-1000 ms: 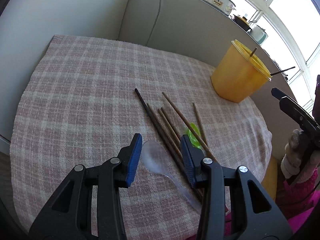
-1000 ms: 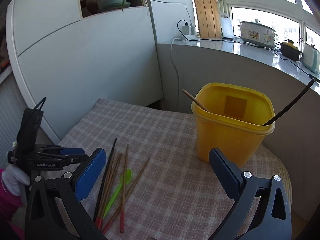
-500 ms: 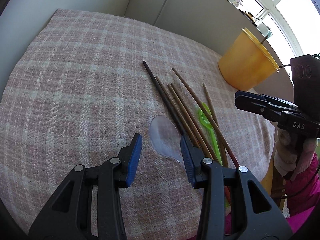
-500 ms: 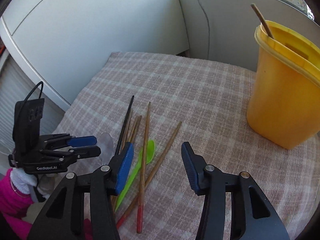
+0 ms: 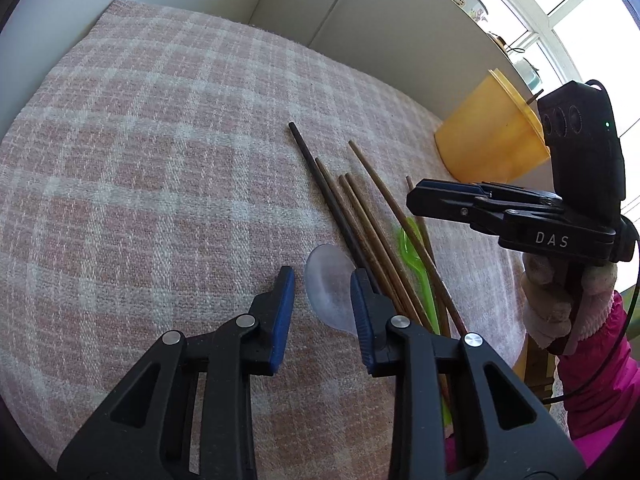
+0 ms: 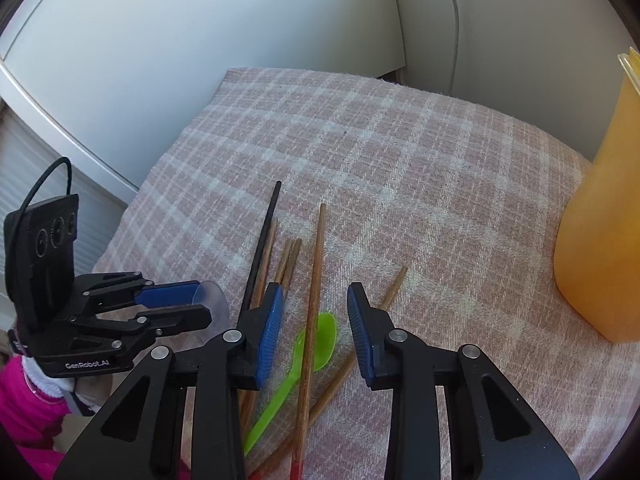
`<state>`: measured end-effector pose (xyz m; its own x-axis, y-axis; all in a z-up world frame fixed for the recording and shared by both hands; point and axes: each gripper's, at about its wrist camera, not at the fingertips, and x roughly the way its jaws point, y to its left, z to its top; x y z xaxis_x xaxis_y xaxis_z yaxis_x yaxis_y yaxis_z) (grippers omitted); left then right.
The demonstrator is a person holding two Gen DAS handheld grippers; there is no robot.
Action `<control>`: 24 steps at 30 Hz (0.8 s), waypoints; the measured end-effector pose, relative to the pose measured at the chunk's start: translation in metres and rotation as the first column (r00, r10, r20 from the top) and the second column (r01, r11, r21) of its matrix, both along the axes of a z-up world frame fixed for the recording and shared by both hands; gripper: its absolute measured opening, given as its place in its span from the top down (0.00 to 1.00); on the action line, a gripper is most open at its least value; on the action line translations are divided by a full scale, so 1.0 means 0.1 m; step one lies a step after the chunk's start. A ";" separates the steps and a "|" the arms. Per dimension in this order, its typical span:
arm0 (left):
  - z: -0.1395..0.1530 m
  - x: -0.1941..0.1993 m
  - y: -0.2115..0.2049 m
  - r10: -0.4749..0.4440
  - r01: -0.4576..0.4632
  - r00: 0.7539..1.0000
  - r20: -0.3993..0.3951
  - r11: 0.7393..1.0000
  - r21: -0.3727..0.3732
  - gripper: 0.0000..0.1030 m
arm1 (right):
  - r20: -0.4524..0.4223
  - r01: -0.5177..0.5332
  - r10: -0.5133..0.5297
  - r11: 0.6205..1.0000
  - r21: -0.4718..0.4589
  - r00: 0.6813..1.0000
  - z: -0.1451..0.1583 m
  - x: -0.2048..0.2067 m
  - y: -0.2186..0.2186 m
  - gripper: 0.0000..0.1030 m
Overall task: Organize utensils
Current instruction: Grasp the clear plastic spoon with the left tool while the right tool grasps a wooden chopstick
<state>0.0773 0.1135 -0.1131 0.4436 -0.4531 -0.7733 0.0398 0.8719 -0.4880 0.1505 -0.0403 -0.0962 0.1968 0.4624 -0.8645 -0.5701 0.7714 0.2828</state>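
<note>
Several wooden chopsticks (image 5: 372, 216) and one dark chopstick (image 5: 320, 184) lie in a loose bundle on the pink plaid cloth (image 5: 160, 160). A clear plastic spoon (image 5: 330, 284) lies beside them, its bowl between the open jaws of my left gripper (image 5: 322, 292), close above the cloth. A green plastic spoon (image 6: 316, 344) lies under a brown chopstick (image 6: 314, 288), both between the open jaws of my right gripper (image 6: 314, 316). A yellow tub (image 5: 488, 144) stands at the far right and holds a chopstick or two.
A white wall and cabinet panels (image 6: 200, 40) border the cloth at the back and left. The window sill (image 5: 500, 20) carries pots behind the tub. The cloth's front edge is near both grippers.
Both grippers have moved down and closer to the utensils. The right gripper's jaws have narrowed and now straddle the green spoon and a chopstick. The left gripper now straddles the clear spoon's bowl.
</note>
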 end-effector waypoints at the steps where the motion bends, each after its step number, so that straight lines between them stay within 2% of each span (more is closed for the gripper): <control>1: 0.00 0.01 0.00 -0.002 0.002 1.000 -0.003 1.000 -0.007 0.75 | -0.005 0.000 0.000 1.000 -0.005 1.000 -0.02 0.02 0.02 0.70; 3: -0.01 0.01 0.00 -0.009 0.009 1.000 -0.008 1.000 -0.012 0.80 | -0.022 0.000 -0.001 1.000 -0.013 1.000 -0.05 0.06 0.05 0.75; 5: -0.01 0.02 -0.01 -0.015 0.015 1.000 -0.006 1.000 -0.006 0.82 | -0.038 0.004 -0.005 1.000 -0.028 0.999 -0.10 0.10 0.08 0.76; 9: -0.04 0.03 -0.02 -0.016 0.016 1.000 -0.009 1.000 -0.008 0.94 | -0.067 0.006 -0.008 0.999 -0.032 0.998 -0.17 0.15 0.13 0.77; 13: -0.04 0.03 -0.04 -0.017 0.017 1.000 -0.001 1.000 -0.009 0.95 | -0.081 0.010 -0.013 0.999 -0.042 0.997 -0.21 0.17 0.17 0.81; 20: -0.02 -0.01 -0.02 -0.014 0.014 1.000 0.014 1.000 -0.009 0.96 | -0.079 0.009 -0.015 0.997 -0.073 0.997 -0.24 0.21 0.24 0.95; 24: 0.02 -0.05 0.02 -0.007 0.007 1.000 0.028 1.000 -0.004 0.97 | -0.067 0.015 -0.020 0.998 -0.068 0.998 -0.19 0.20 0.21 0.96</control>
